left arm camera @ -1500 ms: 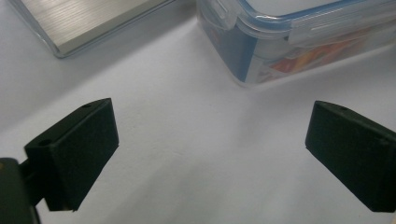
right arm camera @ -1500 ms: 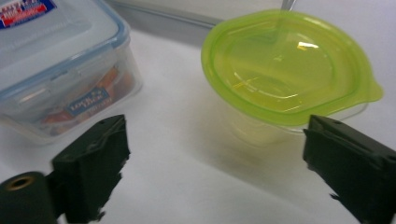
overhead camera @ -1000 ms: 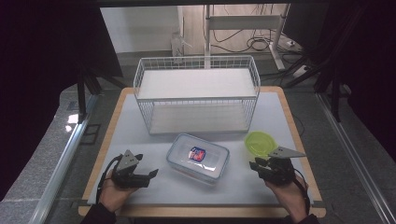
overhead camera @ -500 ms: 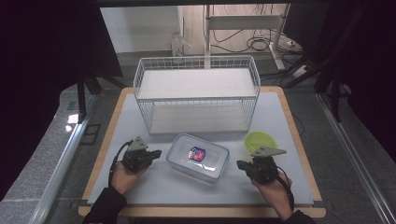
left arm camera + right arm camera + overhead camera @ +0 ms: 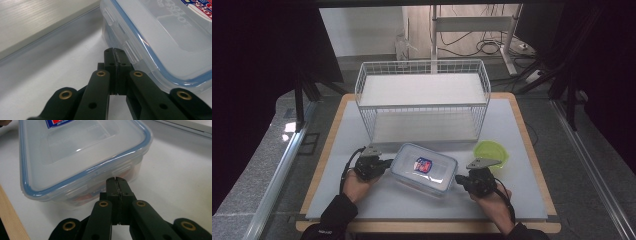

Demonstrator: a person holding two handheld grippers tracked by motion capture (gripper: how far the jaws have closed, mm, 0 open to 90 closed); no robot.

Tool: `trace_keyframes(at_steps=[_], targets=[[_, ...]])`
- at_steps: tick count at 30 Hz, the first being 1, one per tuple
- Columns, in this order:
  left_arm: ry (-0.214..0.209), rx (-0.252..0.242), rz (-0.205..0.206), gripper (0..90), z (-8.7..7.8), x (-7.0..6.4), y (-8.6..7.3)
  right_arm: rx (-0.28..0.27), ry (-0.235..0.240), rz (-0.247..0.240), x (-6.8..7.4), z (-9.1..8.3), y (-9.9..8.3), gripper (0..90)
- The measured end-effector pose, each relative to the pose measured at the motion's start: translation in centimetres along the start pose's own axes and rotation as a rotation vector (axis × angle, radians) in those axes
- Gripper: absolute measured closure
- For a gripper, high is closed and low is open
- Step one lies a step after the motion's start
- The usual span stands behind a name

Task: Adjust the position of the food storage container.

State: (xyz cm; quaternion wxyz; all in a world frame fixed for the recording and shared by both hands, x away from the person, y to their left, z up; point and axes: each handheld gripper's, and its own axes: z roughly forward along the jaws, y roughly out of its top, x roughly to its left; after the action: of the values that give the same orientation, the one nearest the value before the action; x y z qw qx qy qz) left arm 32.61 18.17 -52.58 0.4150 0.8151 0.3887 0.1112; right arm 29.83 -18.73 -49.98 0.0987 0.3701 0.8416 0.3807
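Observation:
A clear plastic food box (image 5: 424,169) with a blue-rimmed snap lid and a red-blue label lies on the white mat in front of the wire rack. My left gripper (image 5: 388,162) is at the box's left end; its jaws are shut, tips (image 5: 114,50) just below a lid clasp (image 5: 130,50). My right gripper (image 5: 458,180) is at the box's right end, jaws shut, tips (image 5: 116,180) against the box wall (image 5: 105,185) under the lid clasp. Something reddish shows inside the box.
A white wire rack (image 5: 423,100) with two shelves stands at the back of the mat. A lime-green bowl (image 5: 491,150) sits right of the box, close to my right hand. The wooden table edge (image 5: 427,226) runs along the front.
Both grippers moved inward from the mat's front corners to the two ends of the box. The box has stayed put.

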Motion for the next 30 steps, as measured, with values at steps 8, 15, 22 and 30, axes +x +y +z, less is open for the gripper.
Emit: trace_keyframes(at_steps=[8, 15, 22, 30], targets=[[-0.002, 0.033, 0.006, 90.0, -1.3, -2.1, -0.9, -0.015, -0.030, 0.039, -1.1, 0.3, 0.1, 90.0], [0.009, 0.045, -0.009, 90.0, -2.3, -3.2, -1.8, -0.019, -0.034, 0.043, -1.3, 0.9, 0.5, 90.0], [0.011, 0.051, 0.001, 90.0, -3.0, -4.1, -2.4, -0.011, -0.032, 0.022, -0.9, 0.9, 0.5, 90.0], [0.014, 0.055, 0.018, 89.4, -3.7, -5.1, -3.1, 0.007, -0.024, 0.005, -0.4, 0.6, 0.2, 90.0]])
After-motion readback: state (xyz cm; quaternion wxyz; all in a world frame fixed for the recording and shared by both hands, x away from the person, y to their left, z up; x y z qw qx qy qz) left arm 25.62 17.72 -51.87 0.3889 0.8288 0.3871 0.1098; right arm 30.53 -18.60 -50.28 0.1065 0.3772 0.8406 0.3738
